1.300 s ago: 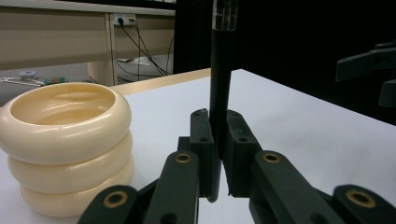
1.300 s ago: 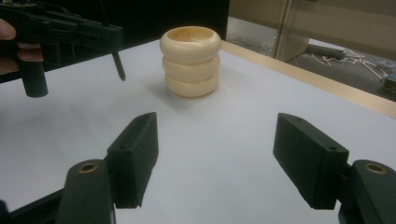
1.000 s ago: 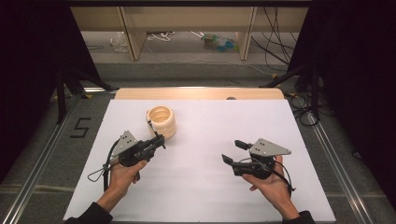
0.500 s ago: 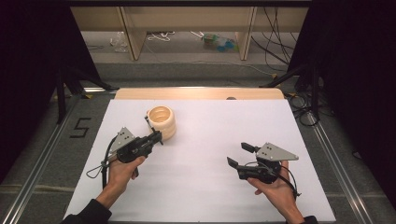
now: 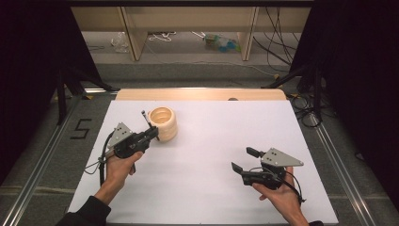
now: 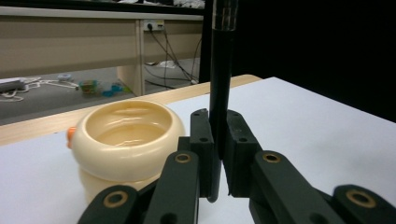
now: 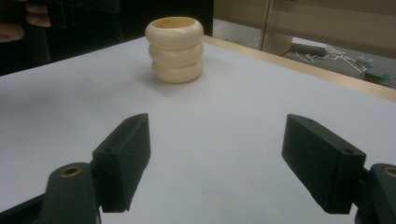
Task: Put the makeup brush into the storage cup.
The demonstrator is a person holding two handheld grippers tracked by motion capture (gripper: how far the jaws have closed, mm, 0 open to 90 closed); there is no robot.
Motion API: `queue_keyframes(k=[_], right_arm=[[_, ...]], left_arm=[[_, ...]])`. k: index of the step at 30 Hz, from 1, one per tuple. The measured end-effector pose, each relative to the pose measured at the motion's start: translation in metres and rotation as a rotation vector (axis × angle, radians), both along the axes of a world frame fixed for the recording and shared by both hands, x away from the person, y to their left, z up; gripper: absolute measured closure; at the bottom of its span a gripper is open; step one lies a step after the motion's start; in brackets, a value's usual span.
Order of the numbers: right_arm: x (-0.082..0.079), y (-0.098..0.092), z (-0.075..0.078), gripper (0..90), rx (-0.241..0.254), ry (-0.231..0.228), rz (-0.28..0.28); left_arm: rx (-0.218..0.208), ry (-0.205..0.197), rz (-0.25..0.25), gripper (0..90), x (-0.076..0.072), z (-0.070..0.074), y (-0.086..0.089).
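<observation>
A white table (image 5: 202,155) stands before dark curtains. Toward its far left corner sits a cream ringed pot (image 5: 163,123). Just beside it, the left gripper (image 5: 151,133) pinches an upright black pen (image 6: 220,84). Near the right edge, the right gripper (image 5: 244,160) has just been spreading its jaws, nothing between them.

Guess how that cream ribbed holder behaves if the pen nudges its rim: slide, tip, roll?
The cream ribbed holder stands upright on a flat base about as wide as its rim, so it would likely slide rather than tip. Its glossy surface looks hard, probably ceramic or plastic, so stiff and a bit slippery. Knocked over, the round body could roll. The pen is clamped upright in the left hand-held gripper.
</observation>
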State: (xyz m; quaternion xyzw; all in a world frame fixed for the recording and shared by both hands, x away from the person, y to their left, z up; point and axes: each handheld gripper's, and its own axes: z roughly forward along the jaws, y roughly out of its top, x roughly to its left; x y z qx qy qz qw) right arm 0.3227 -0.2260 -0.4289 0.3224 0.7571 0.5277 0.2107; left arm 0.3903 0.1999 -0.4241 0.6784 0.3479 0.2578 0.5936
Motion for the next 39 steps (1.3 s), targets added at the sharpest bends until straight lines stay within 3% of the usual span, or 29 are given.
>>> queue_keyframes(k=[1,5,6,7,9,10,17,18,20,21,25,27,31,34,35,37,38,39], right_arm=[[0.001,-0.001,0.000,24.6,-0.002,-0.020,-0.001],[-0.002,-0.005,0.001,24.4,-0.024,-0.002,-0.003],[-0.003,-0.004,0.000,24.4,-0.002,0.007,-0.002],[-0.002,-0.005,-0.001,24.3,-0.006,-0.015,-0.004],[-0.004,-0.006,-0.001,24.2,-0.005,0.012,-0.001],[-0.002,-0.006,-0.002,24.1,-0.002,-0.014,0.001],[-0.008,-0.010,-0.001,23.9,0.000,0.005,-0.010],[-0.007,-0.011,-0.001,23.9,0.004,-0.015,-0.011],[-0.008,-0.013,-0.001,23.5,-0.001,0.008,-0.014],[-0.008,-0.013,-0.002,23.2,-0.001,-0.011,-0.020],[-0.010,-0.014,-0.001,23.1,-0.016,0.011,-0.020],[-0.010,-0.012,-0.002,23.0,0.015,0.007,-0.014],[-0.010,-0.012,-0.003,23.0,0.016,0.008,-0.009],[-0.011,-0.014,-0.002,23.0,-0.010,0.018,-0.015],[-0.010,-0.012,-0.004,23.0,0.022,0.005,-0.006],[-0.010,-0.012,-0.004,23.1,0.018,0.010,-0.009],[-0.008,-0.012,-0.004,23.0,0.011,-0.018,-0.009],[-0.010,-0.011,-0.004,23.0,0.020,0.003,-0.006]], left_arm=[[0.000,-0.005,0.003,83.6,0.001,0.002,0.002],[0.007,-0.008,0.013,83.6,0.007,0.003,0.007],[0.004,0.001,0.019,83.6,0.008,0.003,0.007],[0.012,-0.001,0.017,83.6,0.010,0.003,0.007],[0.013,0.000,0.022,83.6,0.013,0.005,0.008],[0.008,0.002,0.027,83.6,0.014,0.006,0.009],[0.005,0.016,0.052,83.6,0.025,0.016,0.012],[0.014,0.010,0.050,83.6,0.027,0.017,0.012],[0.019,0.012,0.055,83.6,0.030,0.020,0.012],[0.019,0.012,0.057,83.6,0.032,0.021,0.012],[0.020,0.014,0.064,83.6,0.037,0.025,0.010],[0.025,0.015,0.066,83.5,0.042,0.027,0.008],[0.019,0.016,0.070,83.6,0.049,0.030,0.004],[0.027,0.011,0.070,83.6,0.055,0.032,0.001],[0.029,0.010,0.069,83.6,0.056,0.032,0.000],[0.030,0.013,0.071,83.6,0.058,0.033,-0.001],[0.034,0.004,0.067,83.5,0.059,0.032,-0.002],[0.046,0.011,0.073,83.5,0.060,0.032,-0.002]])
